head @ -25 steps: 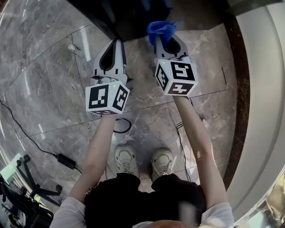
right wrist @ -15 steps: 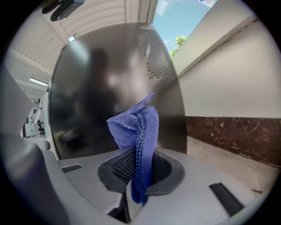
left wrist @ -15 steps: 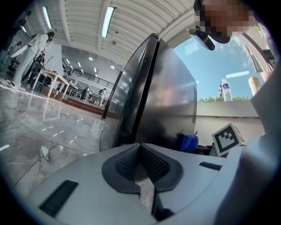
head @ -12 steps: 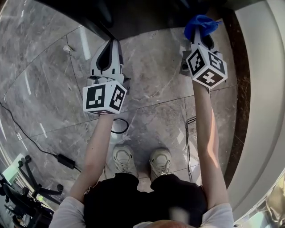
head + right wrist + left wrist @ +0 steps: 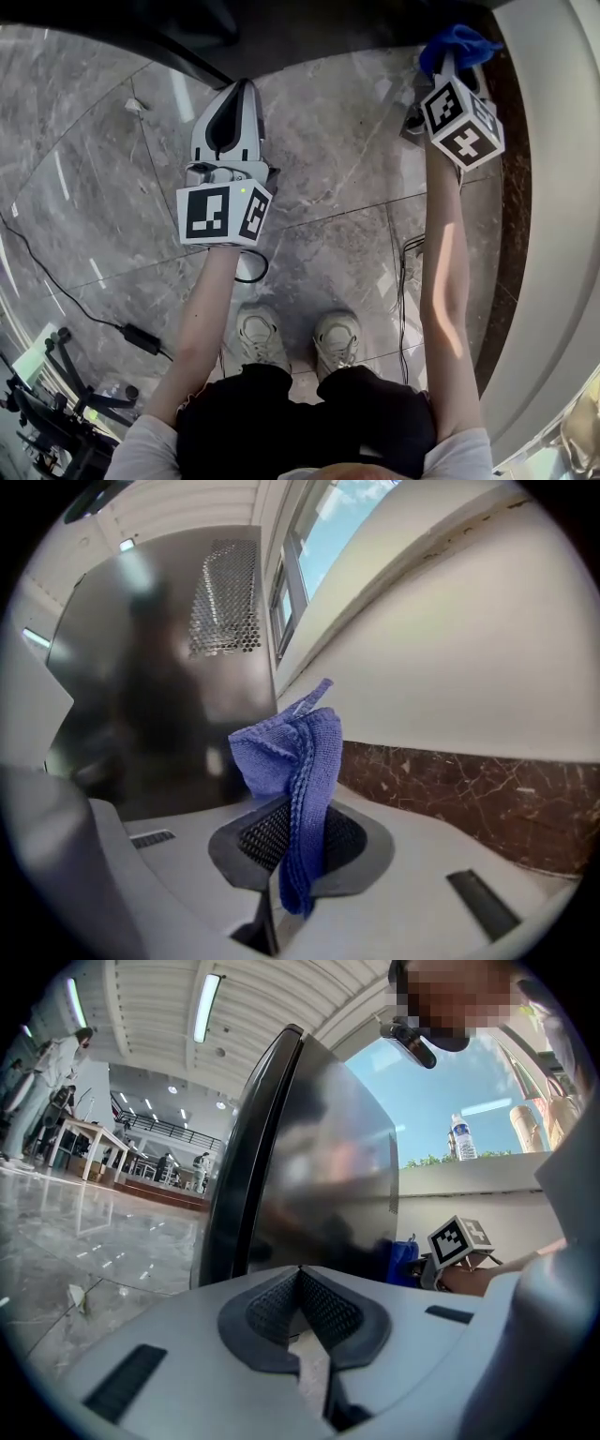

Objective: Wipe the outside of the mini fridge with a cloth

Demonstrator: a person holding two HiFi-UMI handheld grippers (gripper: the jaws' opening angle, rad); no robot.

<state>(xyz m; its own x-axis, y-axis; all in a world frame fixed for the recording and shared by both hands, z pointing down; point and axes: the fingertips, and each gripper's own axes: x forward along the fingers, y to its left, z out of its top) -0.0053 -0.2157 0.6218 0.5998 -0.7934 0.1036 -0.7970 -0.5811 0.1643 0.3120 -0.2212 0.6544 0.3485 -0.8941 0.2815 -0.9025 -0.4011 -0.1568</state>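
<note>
- The left gripper (image 5: 300, 1277) is found with its jaws closed together, the ribbed pads meeting at the tip. Nothing is held between them.
- It is held over the grey marble floor (image 5: 112, 187) at centre left of the head view. Its tip is pointed toward the mini fridge (image 5: 319, 1166), whose dark, glossy body fills the middle of the left gripper view.
- The right gripper (image 5: 295, 832) is clamped on a blue cloth (image 5: 298, 752). The knitted fabric is pinched between the pads and stands bunched above them (a short end hangs below the grip).
- In the head view the cloth is seen at the upper right of the frame, beside the fridge's dark body along the top edge and next to the pale curved wall (image 5: 553, 187).
- The fridge's side panel, with a perforated vent patch (image 5: 223, 597), occupies the left of the right gripper view. The cloth is near it, but contact cannot be confirmed.
- A brown marble skirting (image 5: 469, 780) is noted under the wall at right.
- Black cables (image 5: 401, 281) and a power adapter (image 5: 141, 339) are recorded on the floor, near the person's shoes (image 5: 267, 337).
</note>
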